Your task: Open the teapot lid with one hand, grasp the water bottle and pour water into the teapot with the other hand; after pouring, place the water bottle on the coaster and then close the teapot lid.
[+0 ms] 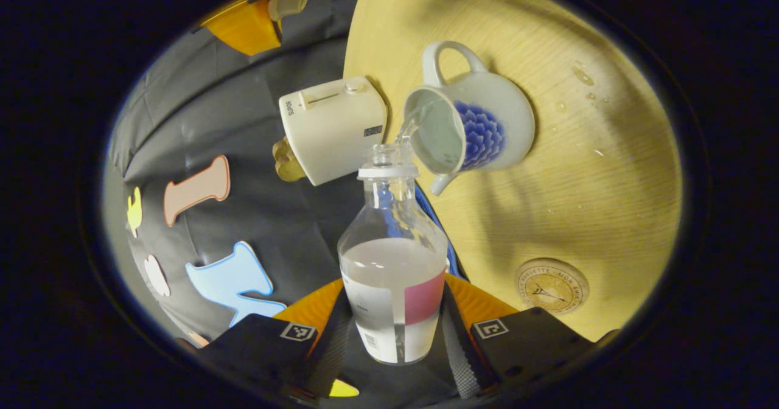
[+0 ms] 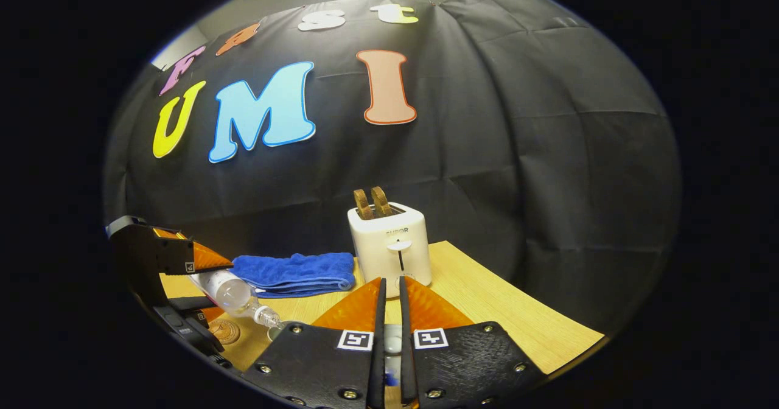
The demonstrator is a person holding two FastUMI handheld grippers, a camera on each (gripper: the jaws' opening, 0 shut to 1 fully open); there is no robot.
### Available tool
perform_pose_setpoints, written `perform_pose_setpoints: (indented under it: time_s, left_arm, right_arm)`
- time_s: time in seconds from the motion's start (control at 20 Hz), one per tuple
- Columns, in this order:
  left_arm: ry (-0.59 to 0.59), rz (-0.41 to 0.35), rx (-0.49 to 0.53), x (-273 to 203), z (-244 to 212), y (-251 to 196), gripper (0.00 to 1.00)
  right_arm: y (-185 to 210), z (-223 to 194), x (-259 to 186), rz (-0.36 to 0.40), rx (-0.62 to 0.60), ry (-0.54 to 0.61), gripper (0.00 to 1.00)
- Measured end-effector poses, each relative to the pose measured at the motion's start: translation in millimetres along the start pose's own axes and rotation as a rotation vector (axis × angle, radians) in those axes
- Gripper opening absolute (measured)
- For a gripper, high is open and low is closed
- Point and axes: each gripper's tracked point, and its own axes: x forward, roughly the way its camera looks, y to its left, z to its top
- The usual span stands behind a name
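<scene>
Left gripper [image 1: 395,336]: fingers clamped on the lower body of a clear plastic water bottle [image 1: 392,263] with a pink-and-white label, uncapped, about half full. Bottle tipped neck-first toward a white ceramic teapot [image 1: 481,126] with a blue flower pattern; a thin stream of water runs from the neck into the teapot's open mouth. Teapot stands on a light wooden table [image 1: 596,171].

Round cork coaster [image 1: 552,285]: on the table, near the left gripper, bare.

White two-slot toaster [image 2: 389,251]: on the table with two brown slices standing up, beside a folded blue towel [image 2: 295,273].

Right gripper [image 2: 389,336]: fingers nearly together on something small and pale, too hidden to identify.
</scene>
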Motion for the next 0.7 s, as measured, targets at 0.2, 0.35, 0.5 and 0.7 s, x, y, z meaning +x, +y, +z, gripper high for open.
perform_pose_setpoints:
  time_s: [0.2,0.35,0.5,0.7]
  left_arm:
    - [0.025,0.001,0.085,-1,-4,6,0.84]
    - [0.036,0.011,0.17,-2,-4,15,0.84]
    - [0.047,0.011,0.237,-5,-5,21,0.84]
    - [0.037,0.023,0.272,-12,2,24,0.84]
  right_arm:
    - [1,-1,0,0.009,0.008,0.002,0.1]
    - [2,0,0,0.014,0.006,0.0,0.1]
    - [2,0,0,0.017,0.008,0.0,0.1]
    - [2,1,-1,0.021,0.016,-0.001,0.1]
